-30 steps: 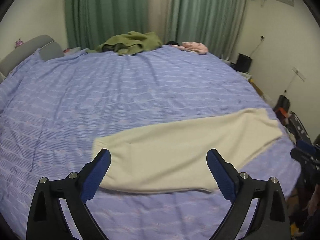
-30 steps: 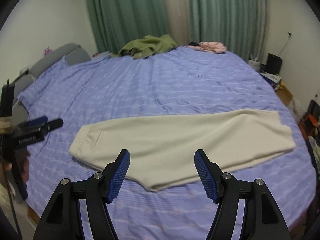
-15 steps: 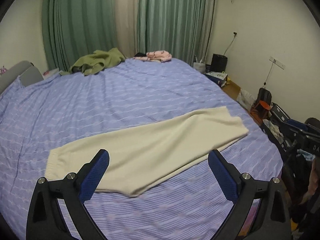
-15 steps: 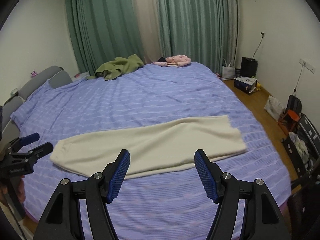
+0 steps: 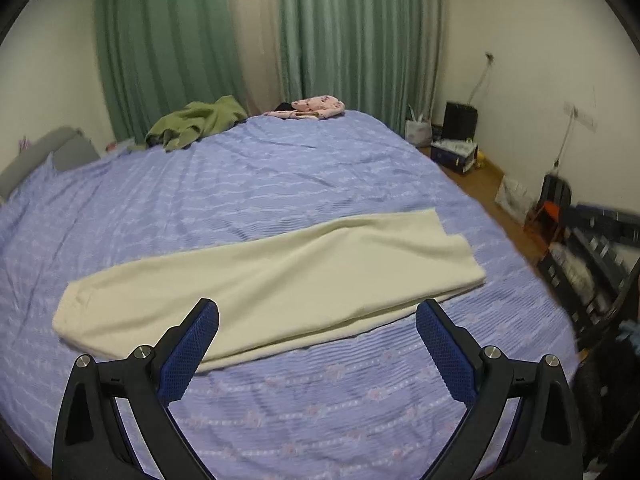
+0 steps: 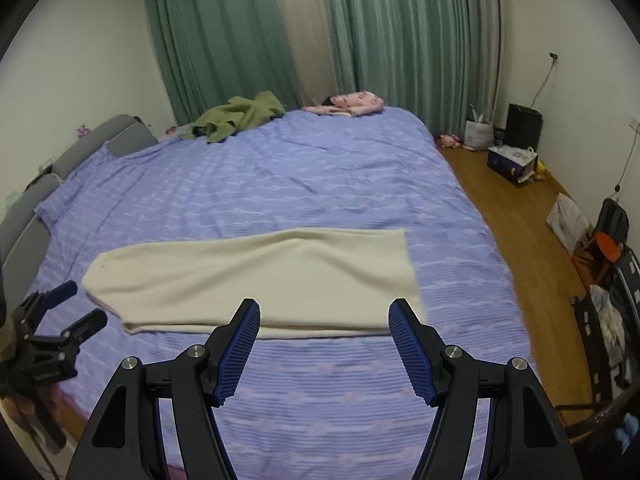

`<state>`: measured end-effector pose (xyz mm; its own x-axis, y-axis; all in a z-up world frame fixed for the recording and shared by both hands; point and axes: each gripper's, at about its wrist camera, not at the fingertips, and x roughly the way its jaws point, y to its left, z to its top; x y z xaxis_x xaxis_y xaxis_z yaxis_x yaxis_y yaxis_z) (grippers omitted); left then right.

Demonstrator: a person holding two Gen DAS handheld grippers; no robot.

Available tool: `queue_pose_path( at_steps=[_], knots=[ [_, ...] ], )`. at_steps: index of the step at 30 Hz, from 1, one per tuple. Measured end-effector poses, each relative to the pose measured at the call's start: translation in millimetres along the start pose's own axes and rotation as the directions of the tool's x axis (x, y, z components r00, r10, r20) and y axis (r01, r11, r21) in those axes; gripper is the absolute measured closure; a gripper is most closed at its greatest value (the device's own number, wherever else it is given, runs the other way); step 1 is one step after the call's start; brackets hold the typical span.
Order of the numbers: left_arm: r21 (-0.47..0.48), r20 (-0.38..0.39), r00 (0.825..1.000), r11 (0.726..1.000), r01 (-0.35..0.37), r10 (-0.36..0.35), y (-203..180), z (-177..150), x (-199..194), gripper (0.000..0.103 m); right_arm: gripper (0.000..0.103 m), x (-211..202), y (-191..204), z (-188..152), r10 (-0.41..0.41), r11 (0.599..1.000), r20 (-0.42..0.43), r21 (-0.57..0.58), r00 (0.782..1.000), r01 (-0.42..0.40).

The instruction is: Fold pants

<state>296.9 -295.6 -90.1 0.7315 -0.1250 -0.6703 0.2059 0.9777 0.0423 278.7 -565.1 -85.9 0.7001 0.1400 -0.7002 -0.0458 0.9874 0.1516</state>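
Hovering over the bed (image 5: 280, 184), both hand-held grippers, left (image 5: 317, 338) and right (image 6: 324, 342), are apart and empty. Pants (image 5: 260, 280) lie halved lengthwise; next, grip one end for the crosswise fold.

1. The pants (image 5: 276, 280) just ahead of the gripper tips are plain cream, with no pattern.
2. The bedspread (image 5: 280, 184) under and beyond them is lavender-blue with pale wavy stripes running across it.
3. The left gripper (image 5: 317, 326) has a black frame and blue textured finger pads (image 5: 188, 354); the right gripper (image 6: 324, 326) has the same colours.
4. The curtains (image 6: 224, 36) far ahead are green, with a beige strip between them.
5. The garment (image 6: 240, 116) far ahead to the left is olive green.
6. The garment (image 6: 356, 103) far ahead, centre, is pink with dark spots.
7. The floor (image 6: 516, 224) off to the right is orange-brown wood.
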Motion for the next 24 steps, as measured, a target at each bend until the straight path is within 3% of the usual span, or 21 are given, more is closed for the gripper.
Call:
queue_pose_path(
  at_steps=[3, 12, 17, 24],
  knots=[
    [0.057, -0.005, 0.999, 0.998, -0.037, 0.037, -20.9, -4.5, 33.9, 0.003, 0.035, 30.3, -28.4, -7.9, -0.014, 0.999, -0.011, 0.039, 1.0, 0.014],
    [0.162, -0.119, 0.992, 0.986, -0.021, 0.041, -63.0, -34.4, 165.9, 0.012, 0.036, 134.6, -104.0, -45.1, -0.018, 0.966, -0.079, 0.256, 0.997, 0.038],
    [0.189, -0.154, 0.988, 0.982, 0.014, 0.016, -70.6, -45.4, 211.0, 0.018, 0.046, 183.1, -129.9, -67.8, 0.027, 0.934, -0.118, 0.358, 0.993, 0.017],
    [0.201, -0.203, 0.979, 0.979, 0.045, -0.004, -73.2, -56.2, 244.8, 0.028, 0.049, 214.4, -140.9, -86.2, 0.062, 0.902, -0.138, 0.431, 0.988, 0.003]
  ],
)
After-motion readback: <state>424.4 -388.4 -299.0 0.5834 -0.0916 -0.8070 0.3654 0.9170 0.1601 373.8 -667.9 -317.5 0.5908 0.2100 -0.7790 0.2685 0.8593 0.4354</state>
